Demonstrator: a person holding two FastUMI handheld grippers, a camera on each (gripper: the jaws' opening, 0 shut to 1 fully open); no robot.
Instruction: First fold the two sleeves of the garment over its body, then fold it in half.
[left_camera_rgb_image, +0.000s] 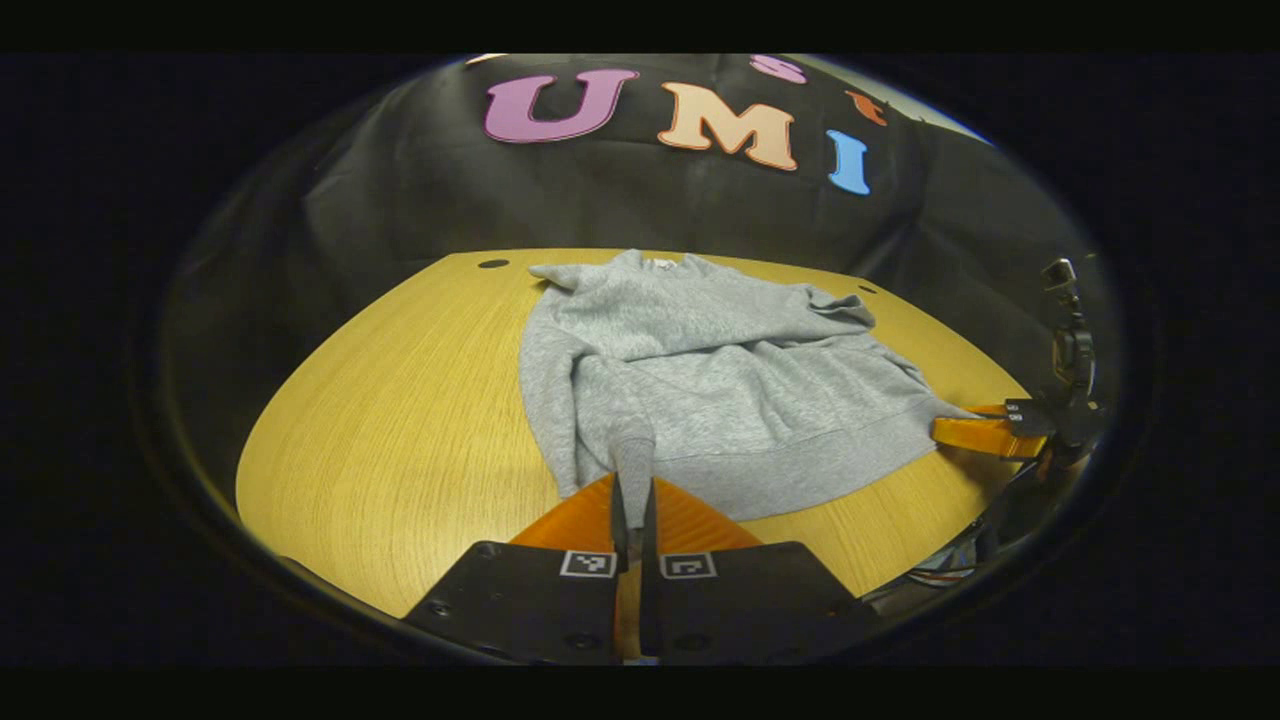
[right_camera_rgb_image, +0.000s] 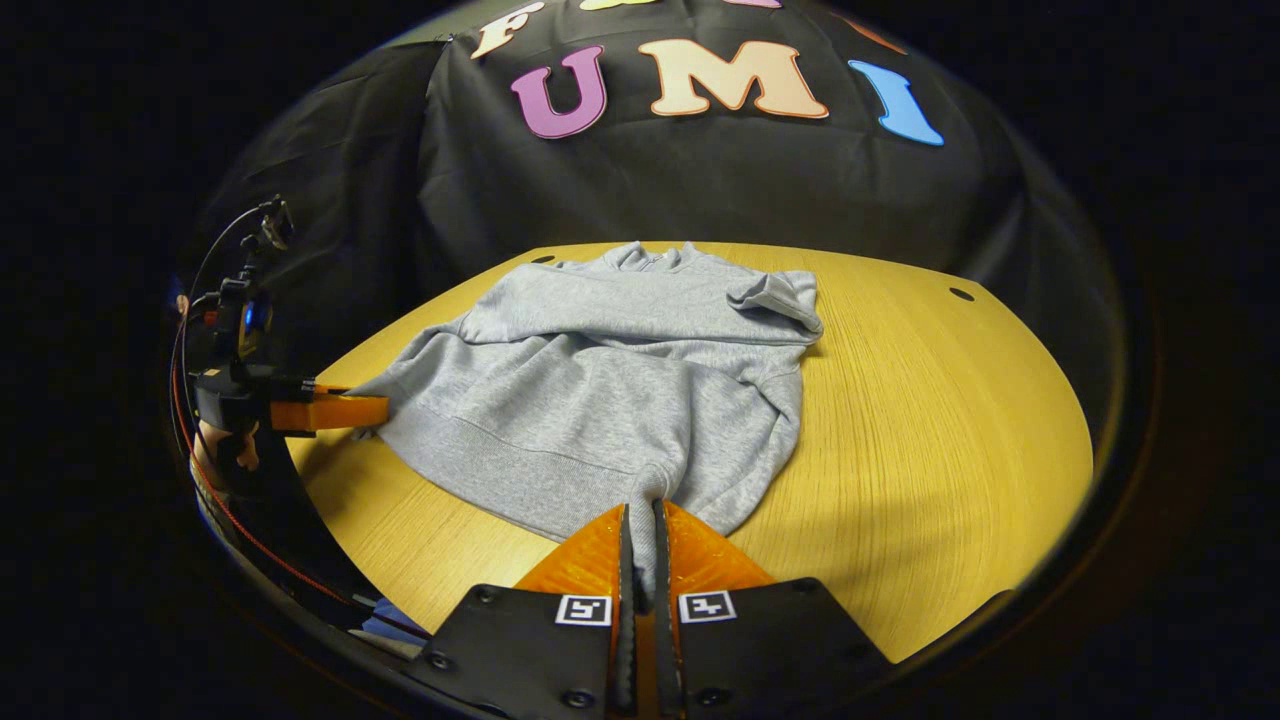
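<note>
With both tools clamped, left tool and right tool pinching sweatshirt hem

Counter: light wood-grain top with a rounded outline, occupying the middle of both views. Small dark holes sit near its far edge, one at upper left in the left gripper view. One item lies directly on it: a grey sweatshirt, rumpled, collar toward the far edge, hem toward the near edge.
</note>
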